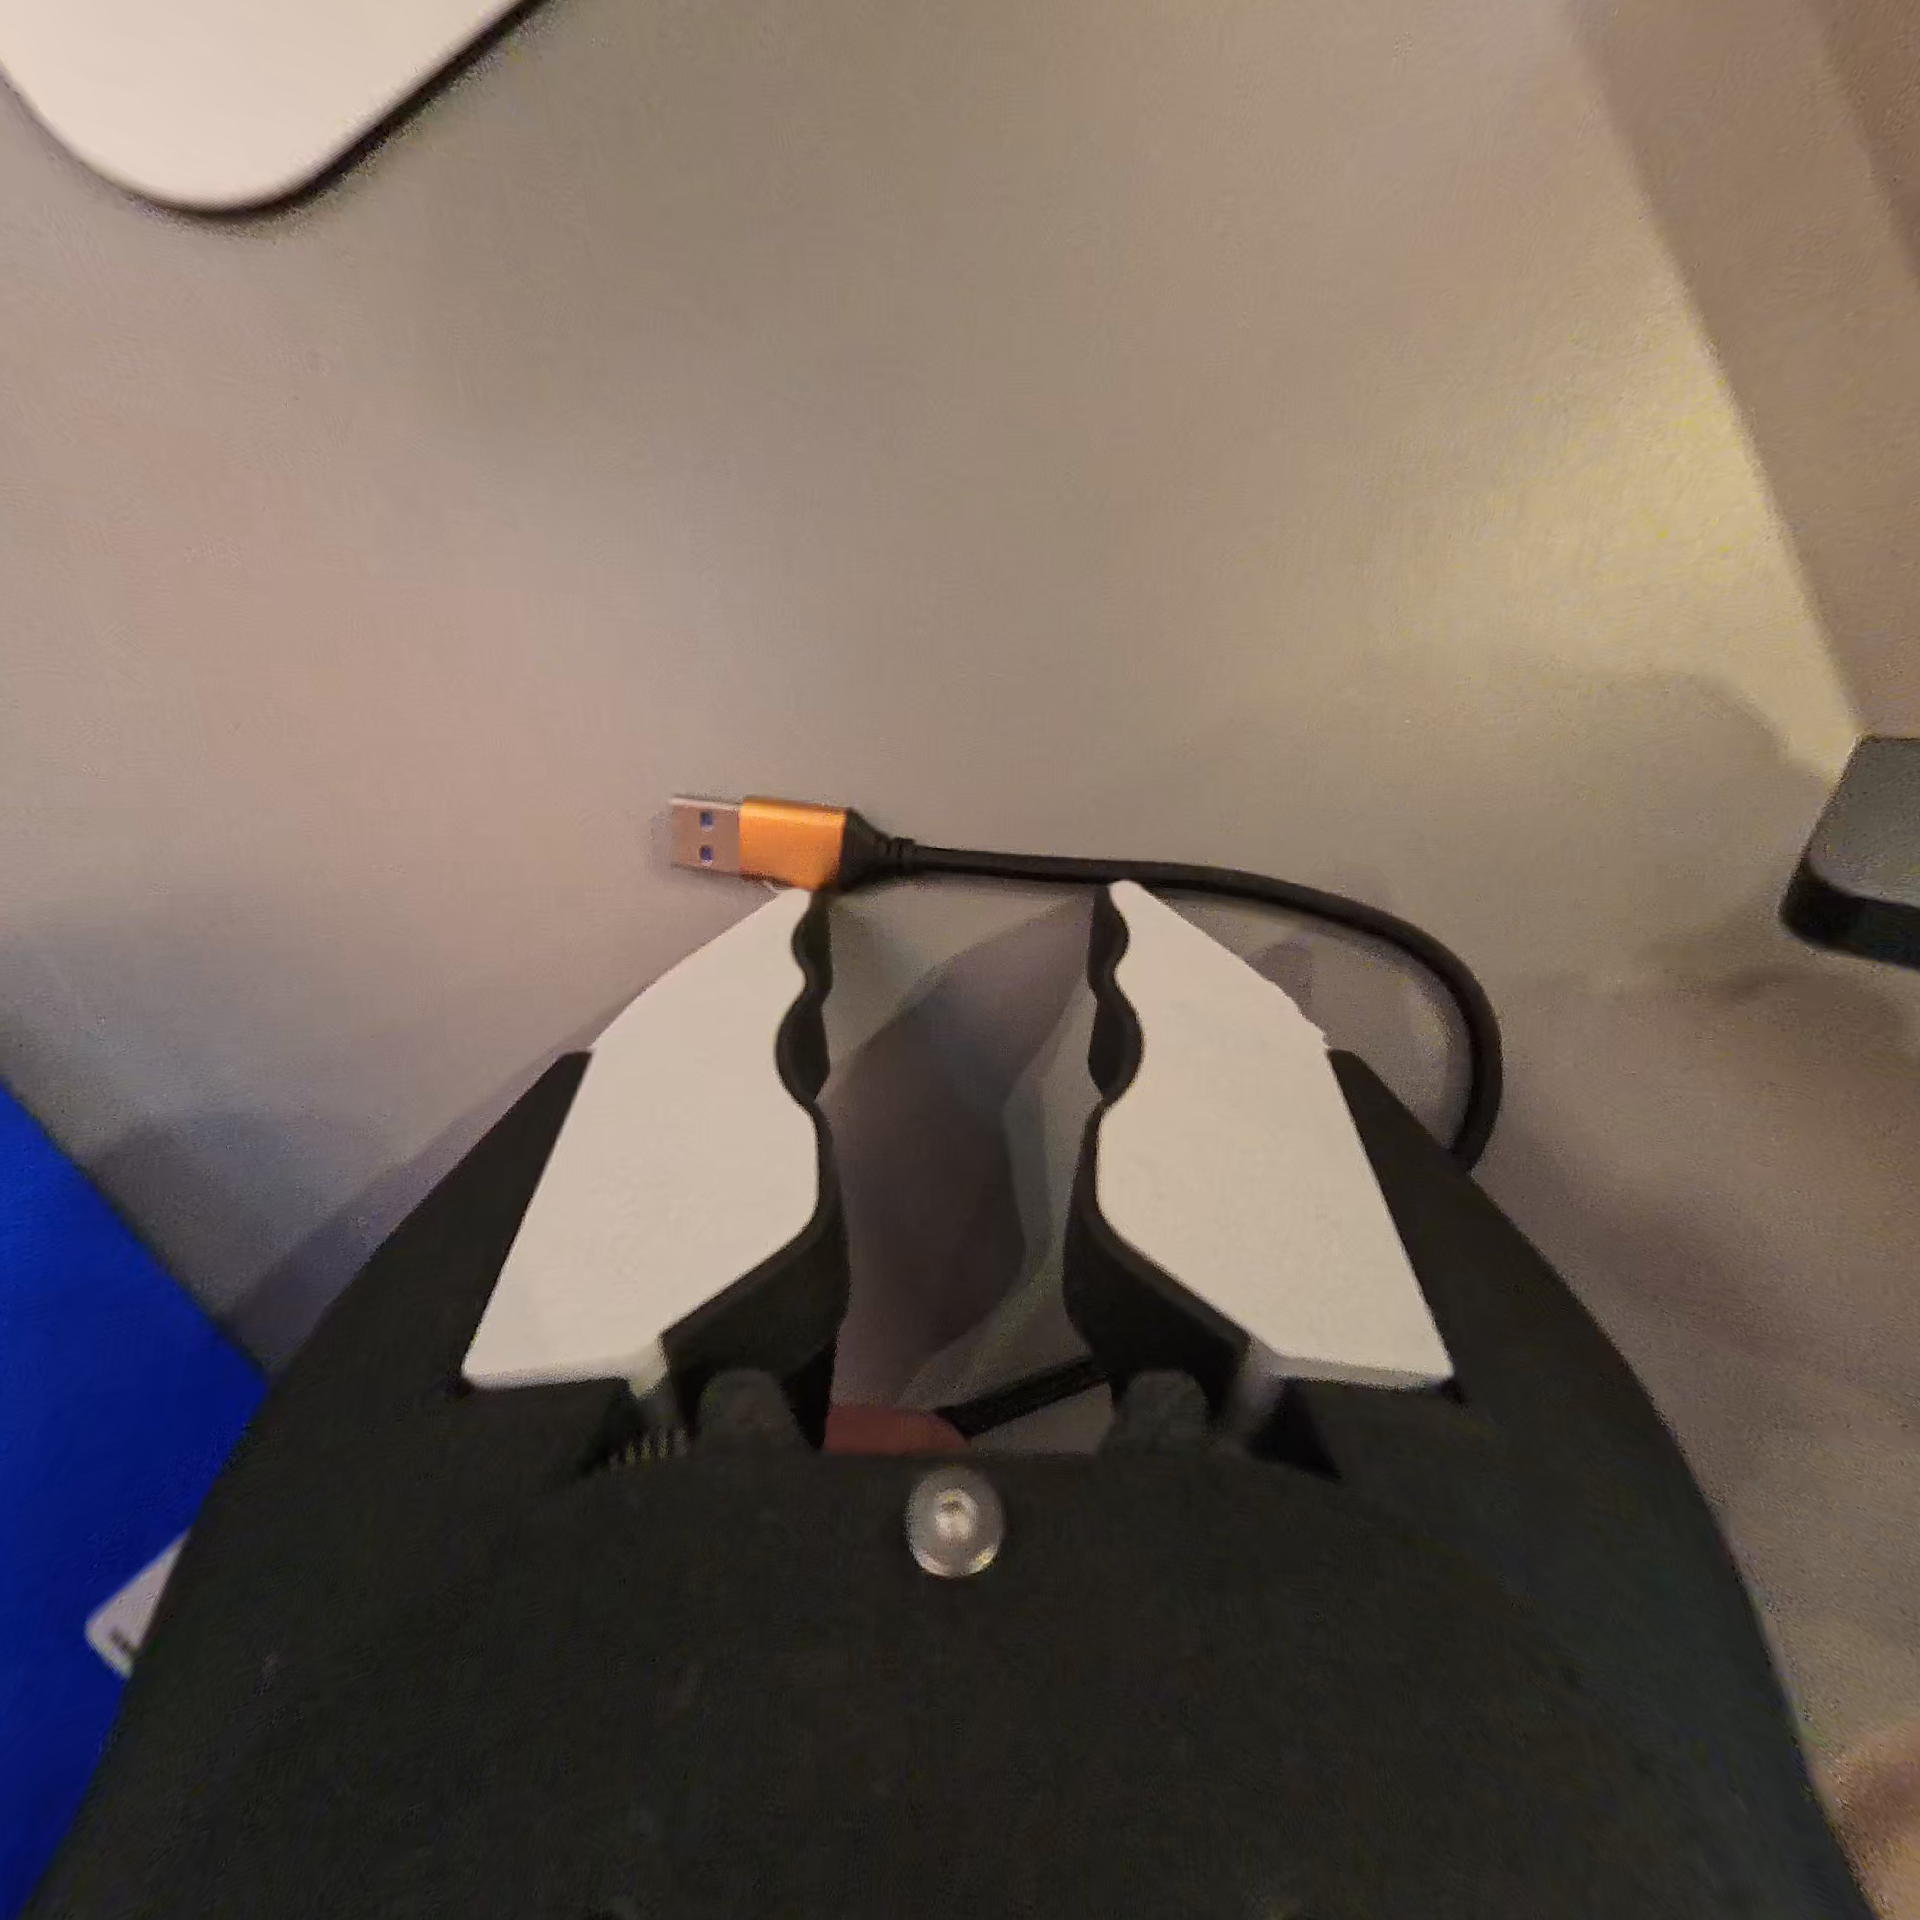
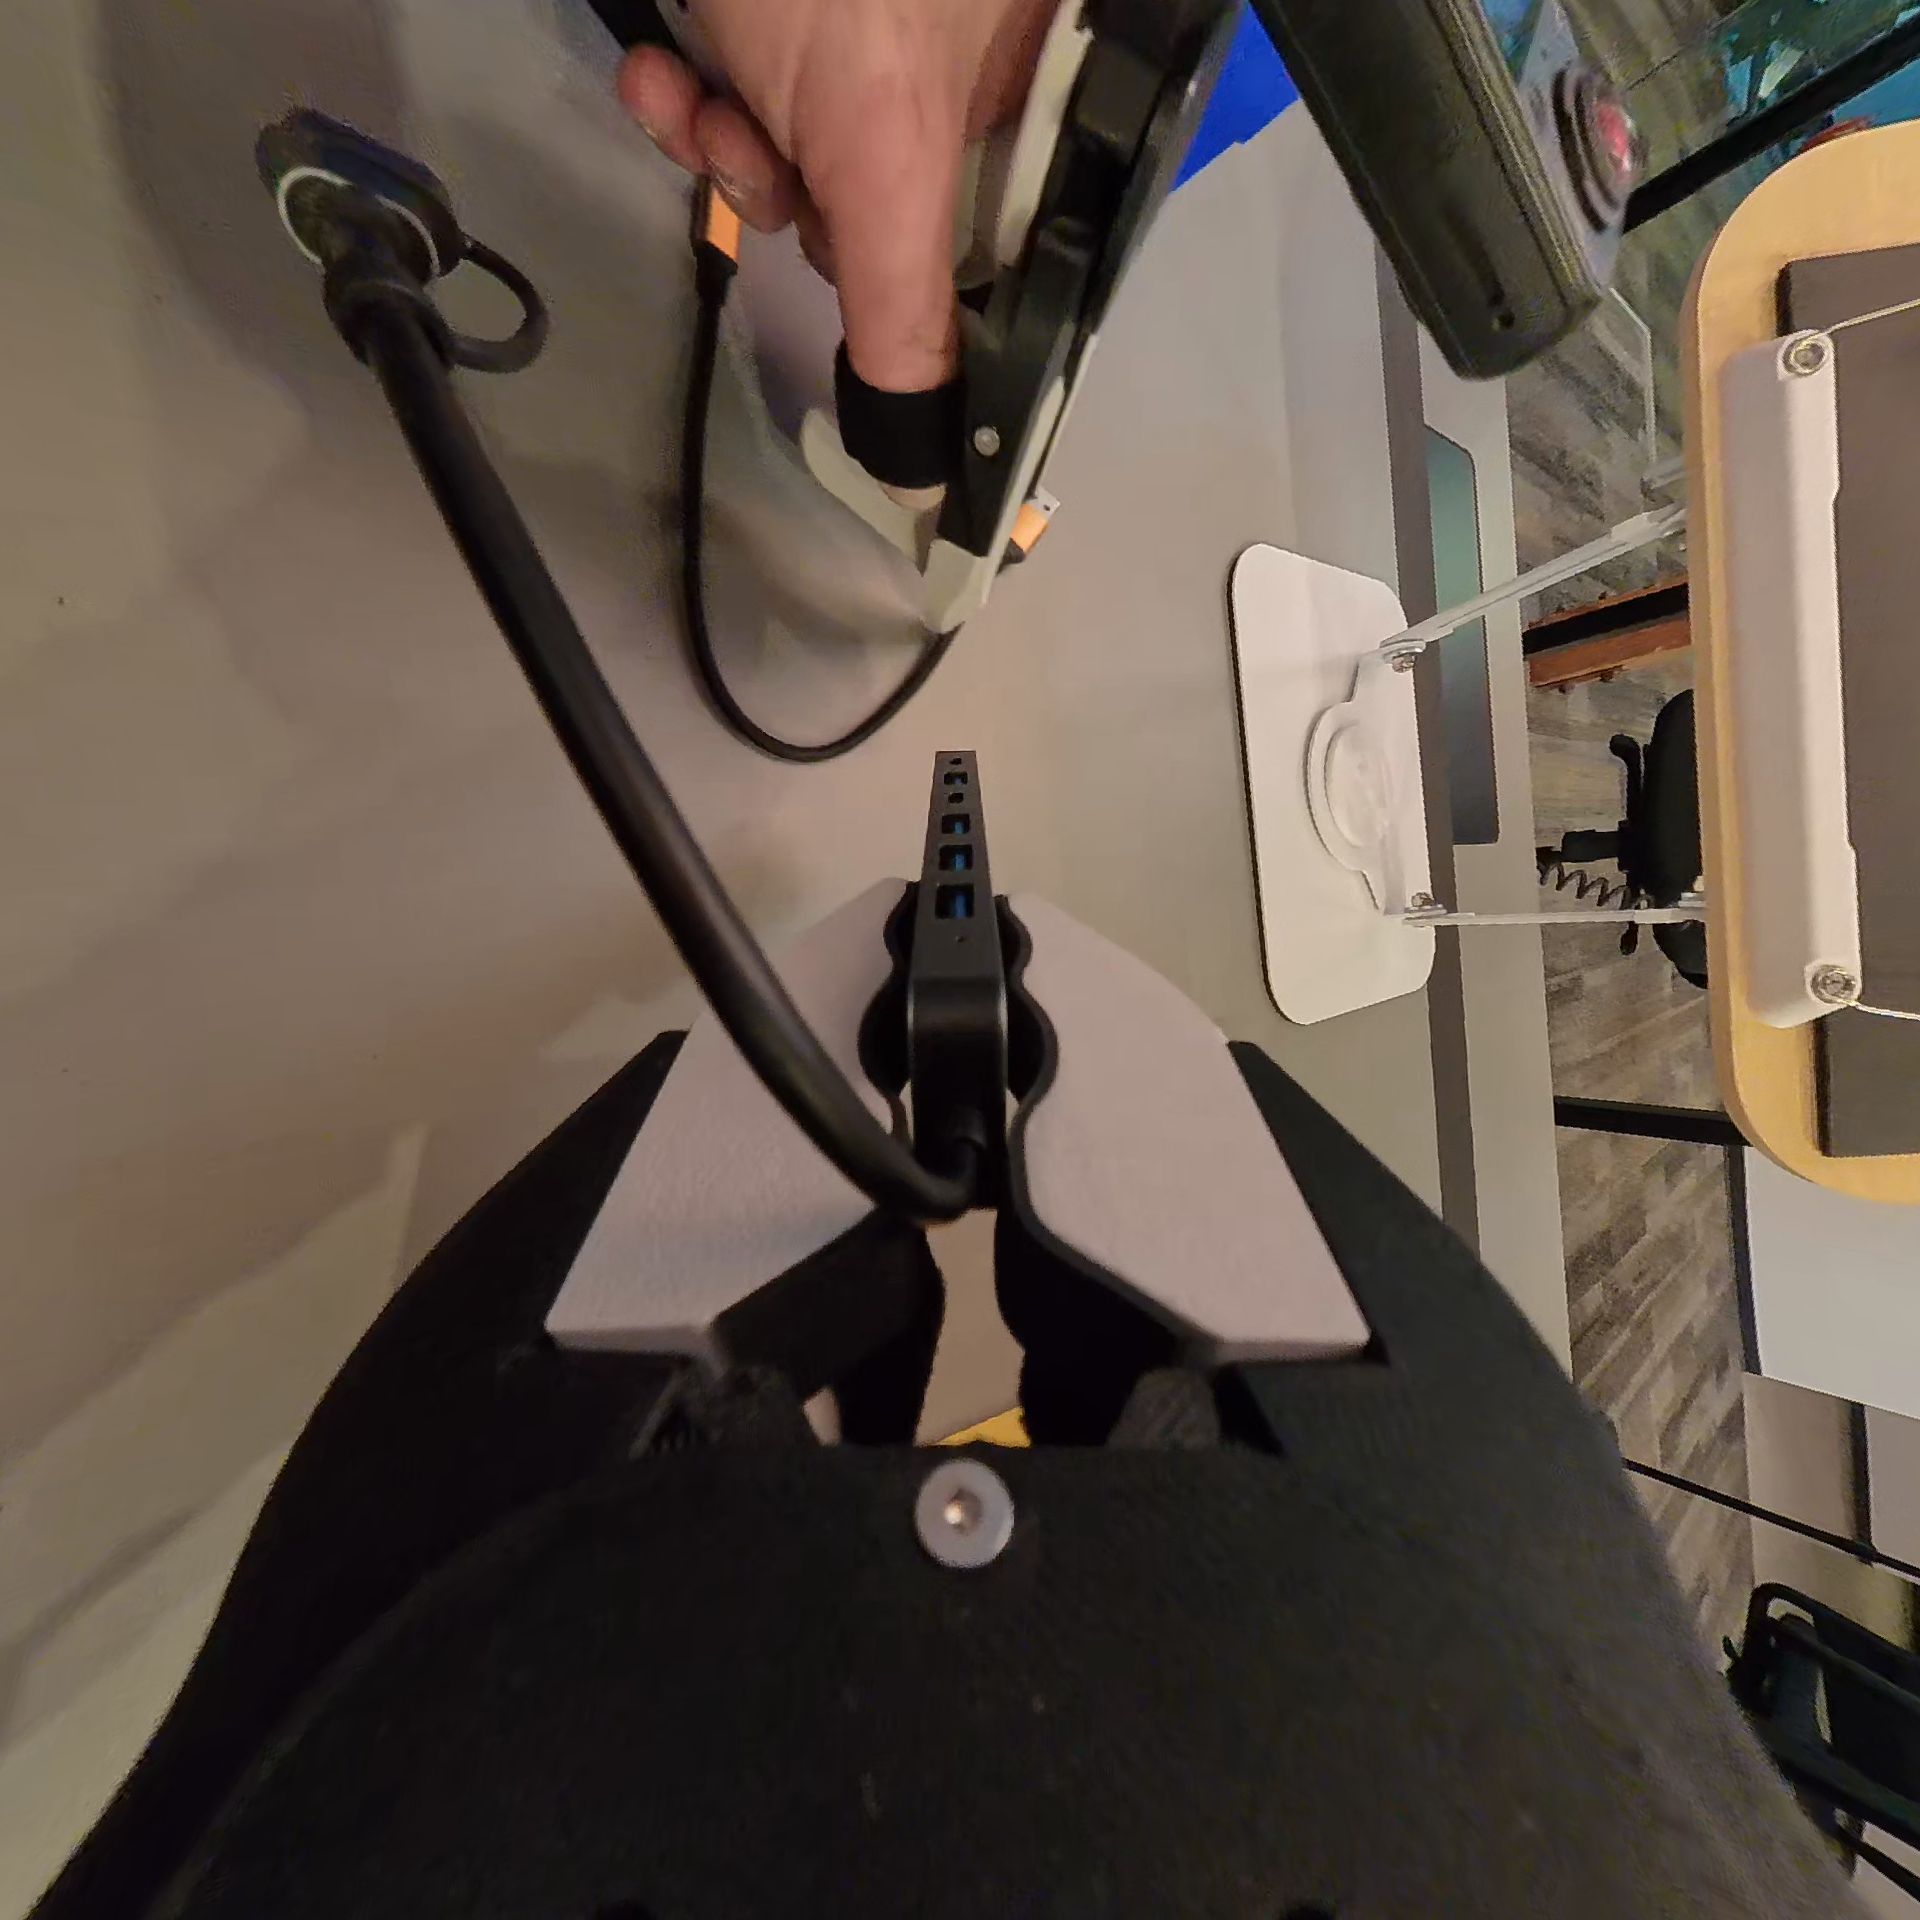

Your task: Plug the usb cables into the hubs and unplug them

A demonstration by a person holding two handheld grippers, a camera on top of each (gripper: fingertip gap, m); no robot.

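A USB cable with an orange plug (image 1: 784, 840) lies on the grey table (image 1: 935, 468), its metal tip pointing left. My left gripper (image 1: 956, 899) is open, its fingertips just short of the plug and the black cable (image 1: 1351, 914), which curves right and back under the gripper. My right gripper (image 2: 954, 914) is shut on a slim black hub (image 2: 954, 821), held edge-up with its row of ports facing me. The hub's thick black lead (image 2: 582, 675) arcs to a connector at upper left. In the right wrist view the left gripper (image 2: 961, 603) shows, held by a hand, beside the orange plug (image 2: 1031, 528).
A white stand base (image 2: 1320, 779) sits near the table's right edge; it also shows in the left wrist view (image 1: 208, 94). A blue object (image 1: 94, 1351) lies at left. A dark block corner (image 1: 1860, 862) is at right. A wooden-edged board (image 2: 1766, 623) stands beyond the table. Some 20 centimeters of space lies between my two pairs of fingers.
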